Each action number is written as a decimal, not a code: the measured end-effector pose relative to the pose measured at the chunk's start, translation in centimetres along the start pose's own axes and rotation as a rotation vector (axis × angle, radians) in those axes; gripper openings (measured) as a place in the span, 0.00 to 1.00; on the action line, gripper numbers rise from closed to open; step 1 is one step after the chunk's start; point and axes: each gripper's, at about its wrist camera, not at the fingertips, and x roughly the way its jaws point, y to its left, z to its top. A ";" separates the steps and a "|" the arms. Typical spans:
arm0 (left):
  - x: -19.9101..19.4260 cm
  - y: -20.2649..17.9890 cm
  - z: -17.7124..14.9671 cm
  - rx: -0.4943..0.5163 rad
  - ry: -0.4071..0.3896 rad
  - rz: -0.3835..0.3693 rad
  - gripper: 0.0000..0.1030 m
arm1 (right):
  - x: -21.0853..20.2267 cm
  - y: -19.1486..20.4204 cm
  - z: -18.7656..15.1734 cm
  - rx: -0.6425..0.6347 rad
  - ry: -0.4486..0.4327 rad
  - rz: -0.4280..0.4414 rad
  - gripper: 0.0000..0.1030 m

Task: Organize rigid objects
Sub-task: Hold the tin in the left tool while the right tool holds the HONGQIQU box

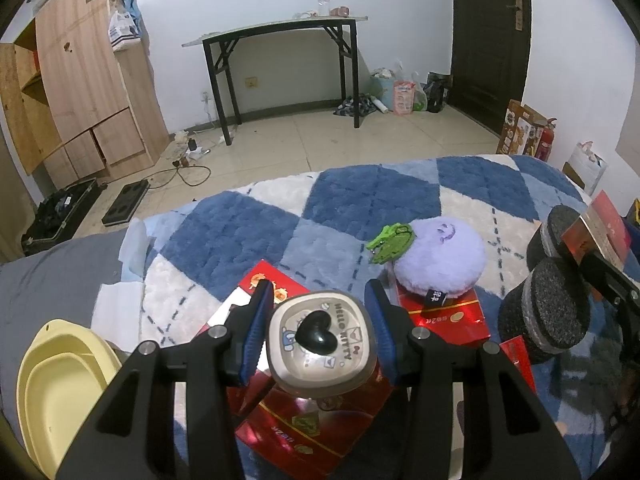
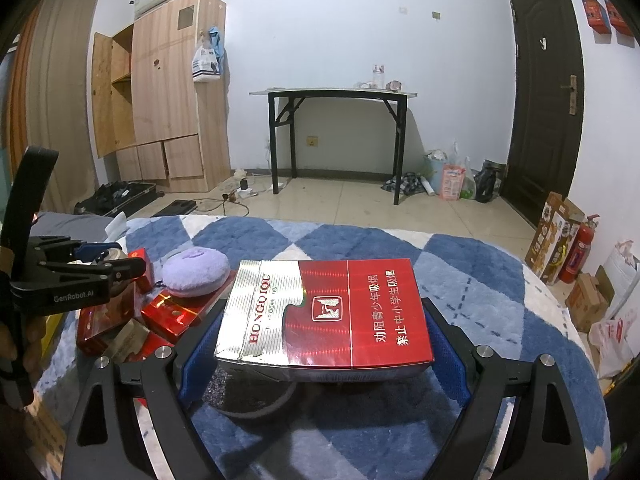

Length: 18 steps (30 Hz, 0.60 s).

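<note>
The left hand-held gripper was clamped on a rounded-square Hello Kitty container, its blue pads pressed to the two sides and its lid with the black heart knob facing the camera. Directly under it lay a red box on the blue-and-white checked blanket of the bed. At two o'clock from the container, a lilac plush puff sat on another red box, with a green clip touching the puff's left edge. At eight o'clock, at the frame's lower left, stood a pale yellow basin.

The right hand-held gripper was clamped on a red-and-silver cigarette carton, held flat with its broad face up and its long sides against the blue pads. At nine to ten o'clock from the carton lay the cluster of red boxes and the puff, with the left hand-held gripper beyond them. At twelve o'clock, across the tiled floor, a black-legged folding table stood against the wall.
</note>
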 end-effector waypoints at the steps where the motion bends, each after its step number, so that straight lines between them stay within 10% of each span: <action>1: 0.0 -0.1 0.0 0.003 0.001 -0.001 0.47 | 0.0 0.0 0.0 -0.001 0.001 0.001 0.87; 18: 0.2 -0.4 -0.2 0.006 0.005 -0.006 0.47 | 0.2 0.2 0.0 -0.004 0.005 -0.002 0.87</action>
